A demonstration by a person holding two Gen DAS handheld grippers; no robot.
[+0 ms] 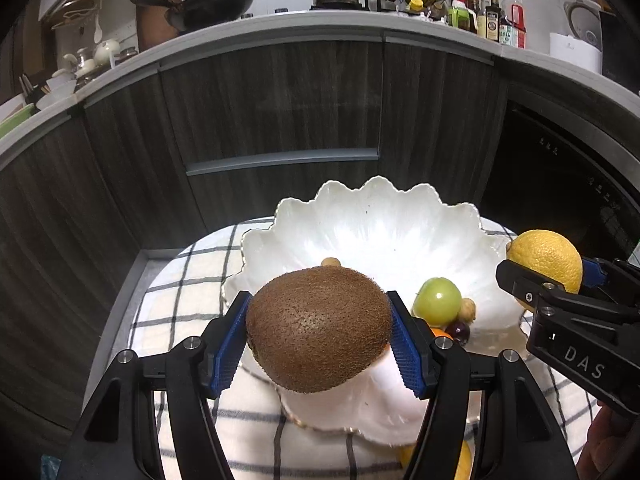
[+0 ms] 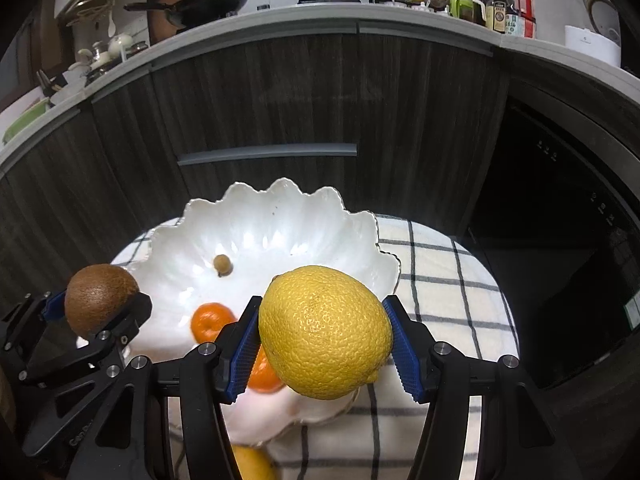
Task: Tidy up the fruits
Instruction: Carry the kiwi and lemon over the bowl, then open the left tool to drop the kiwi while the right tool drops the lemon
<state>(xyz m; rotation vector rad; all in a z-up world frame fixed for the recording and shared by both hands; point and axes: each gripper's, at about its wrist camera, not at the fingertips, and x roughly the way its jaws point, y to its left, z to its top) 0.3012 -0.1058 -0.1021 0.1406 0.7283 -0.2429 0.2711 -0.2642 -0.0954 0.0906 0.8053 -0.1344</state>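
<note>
My left gripper (image 1: 320,340) is shut on a brown kiwi (image 1: 318,330), held above the near rim of a white scalloped bowl (image 1: 360,216). My right gripper (image 2: 325,342) is shut on a yellow lemon (image 2: 326,330), over the bowl's (image 2: 280,216) right side. In the left wrist view the lemon (image 1: 546,258) and right gripper (image 1: 540,280) show at the right edge. In the right wrist view the kiwi (image 2: 100,296) and left gripper (image 2: 96,312) show at the left. In the bowl lie a green fruit (image 1: 437,300), a dark grape (image 1: 459,330), small tan fruits (image 2: 222,265) and mandarins (image 2: 210,320).
The bowl stands on a black-and-white checked cloth (image 2: 440,280) over a small table. A yellow fruit (image 2: 252,464) lies on the cloth near the bowl's front. Dark wood cabinets (image 1: 280,112) and a countertop with a wok (image 1: 216,6), a pot and bottles stand behind. A dark oven front (image 2: 560,220) is on the right.
</note>
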